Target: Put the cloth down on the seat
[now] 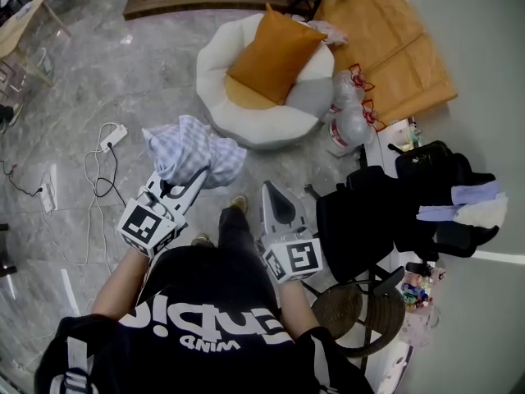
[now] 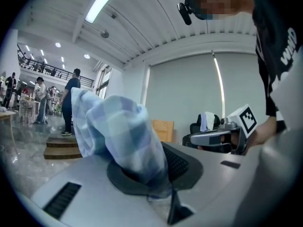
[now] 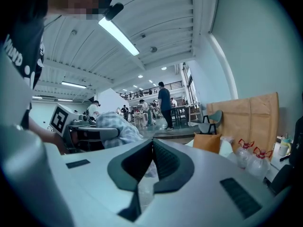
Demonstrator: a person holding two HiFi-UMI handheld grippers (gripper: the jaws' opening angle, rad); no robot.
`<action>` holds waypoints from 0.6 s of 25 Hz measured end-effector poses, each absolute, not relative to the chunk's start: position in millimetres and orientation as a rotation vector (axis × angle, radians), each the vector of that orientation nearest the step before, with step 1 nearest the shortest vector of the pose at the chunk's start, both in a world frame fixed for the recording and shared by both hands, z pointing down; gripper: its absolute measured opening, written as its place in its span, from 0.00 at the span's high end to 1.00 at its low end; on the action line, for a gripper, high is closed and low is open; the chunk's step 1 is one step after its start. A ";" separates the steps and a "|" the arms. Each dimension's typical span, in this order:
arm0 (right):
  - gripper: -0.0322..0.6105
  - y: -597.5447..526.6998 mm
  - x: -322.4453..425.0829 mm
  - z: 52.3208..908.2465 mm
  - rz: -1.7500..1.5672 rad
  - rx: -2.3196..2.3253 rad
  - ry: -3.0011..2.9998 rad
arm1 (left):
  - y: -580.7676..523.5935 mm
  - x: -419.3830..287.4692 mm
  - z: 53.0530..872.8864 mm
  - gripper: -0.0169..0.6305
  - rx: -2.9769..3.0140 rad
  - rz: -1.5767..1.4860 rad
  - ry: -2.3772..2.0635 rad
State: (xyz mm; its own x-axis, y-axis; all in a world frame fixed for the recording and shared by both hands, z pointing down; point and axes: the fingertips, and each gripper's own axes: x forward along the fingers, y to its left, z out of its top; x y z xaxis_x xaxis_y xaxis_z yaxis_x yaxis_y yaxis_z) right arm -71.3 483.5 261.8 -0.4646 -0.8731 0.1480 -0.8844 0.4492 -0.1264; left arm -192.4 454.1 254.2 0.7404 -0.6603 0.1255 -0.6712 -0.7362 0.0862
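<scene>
Left gripper [image 1: 199, 176], in the head view, holds a checked cloth [image 1: 193, 150] bunched past its tips, short of the white seat [image 1: 246, 130] ahead. Its own view shows the jaws nearly closed on that cloth. Only the right gripper [image 3: 152, 144], in its own view, shows jaws together on nothing.

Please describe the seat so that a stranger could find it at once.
On the grey floor, beside the large tan board, sits the seat. Unlike the black chair, it is round and white, with an orange cushion on it.
</scene>
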 end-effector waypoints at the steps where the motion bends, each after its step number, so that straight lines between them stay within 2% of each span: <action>1: 0.92 478.3 -69.8 261.8 0.285 1.587 -2.624 | 449.2 -191.1 254.5 0.86 2.811 0.131 -1.084; 7: 0.92 443.1 -60.4 262.6 0.302 1.573 -2.640 | 416.3 -178.8 245.6 0.86 2.764 0.203 -1.099; 15: 0.92 404.4 -36.7 264.8 0.310 1.556 -2.648 | 378.6 -158.2 252.4 0.86 2.782 0.146 -1.114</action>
